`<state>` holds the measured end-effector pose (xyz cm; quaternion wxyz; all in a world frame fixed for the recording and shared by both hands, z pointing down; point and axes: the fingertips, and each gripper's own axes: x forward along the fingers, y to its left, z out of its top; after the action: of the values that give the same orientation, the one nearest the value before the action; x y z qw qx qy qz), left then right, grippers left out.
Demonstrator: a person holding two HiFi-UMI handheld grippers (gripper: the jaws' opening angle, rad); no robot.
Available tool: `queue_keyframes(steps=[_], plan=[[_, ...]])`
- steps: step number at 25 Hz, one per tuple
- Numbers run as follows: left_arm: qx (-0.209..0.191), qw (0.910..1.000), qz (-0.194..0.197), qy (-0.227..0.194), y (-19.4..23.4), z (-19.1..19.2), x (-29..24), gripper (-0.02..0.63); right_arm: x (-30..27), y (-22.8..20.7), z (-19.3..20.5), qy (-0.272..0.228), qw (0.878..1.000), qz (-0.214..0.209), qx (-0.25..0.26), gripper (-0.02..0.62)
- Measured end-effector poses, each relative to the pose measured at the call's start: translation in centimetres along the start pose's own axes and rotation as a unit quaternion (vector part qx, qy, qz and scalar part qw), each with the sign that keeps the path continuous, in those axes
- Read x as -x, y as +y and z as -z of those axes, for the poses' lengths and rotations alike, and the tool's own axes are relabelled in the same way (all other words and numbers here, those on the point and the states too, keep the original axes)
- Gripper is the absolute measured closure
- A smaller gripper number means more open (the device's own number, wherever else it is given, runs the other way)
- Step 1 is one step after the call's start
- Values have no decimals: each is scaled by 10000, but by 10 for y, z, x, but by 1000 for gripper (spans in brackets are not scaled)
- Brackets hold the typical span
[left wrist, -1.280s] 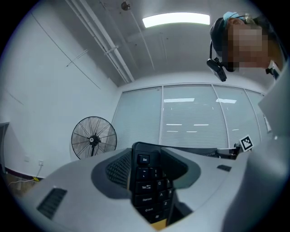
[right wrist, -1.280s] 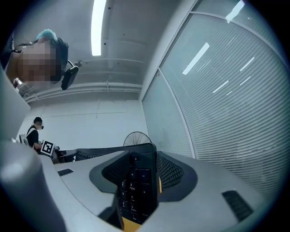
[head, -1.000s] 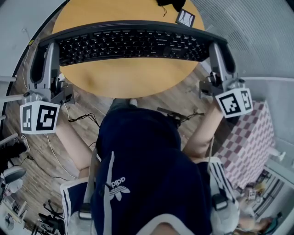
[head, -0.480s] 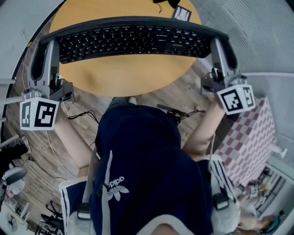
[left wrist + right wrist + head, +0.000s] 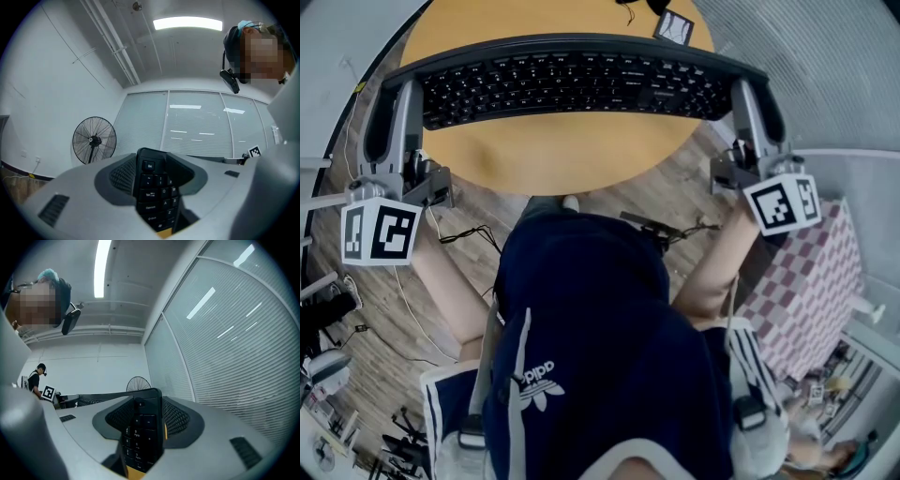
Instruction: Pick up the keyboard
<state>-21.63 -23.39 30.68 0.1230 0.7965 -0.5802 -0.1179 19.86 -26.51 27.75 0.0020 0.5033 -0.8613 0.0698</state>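
Keyboard (image 5: 567, 84) held by its 2 ends, with the left gripper (image 5: 394, 101) and right gripper (image 5: 752, 94) fingers clamped on it. It is apparently raised above the round surface (image 5: 562, 164); pickup seems essentially complete.

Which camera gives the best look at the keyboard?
The head view: the whole keyboard shows, end to end. The left gripper view shows only its Esc end, the right gripper view only its number-pad end.
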Motion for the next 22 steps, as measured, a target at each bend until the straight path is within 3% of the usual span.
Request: queue_keyframes(steps=[22], plan=[[62,10000,26,30,2,1,-2,405,1,2,-1,51,10000,67,0,417]])
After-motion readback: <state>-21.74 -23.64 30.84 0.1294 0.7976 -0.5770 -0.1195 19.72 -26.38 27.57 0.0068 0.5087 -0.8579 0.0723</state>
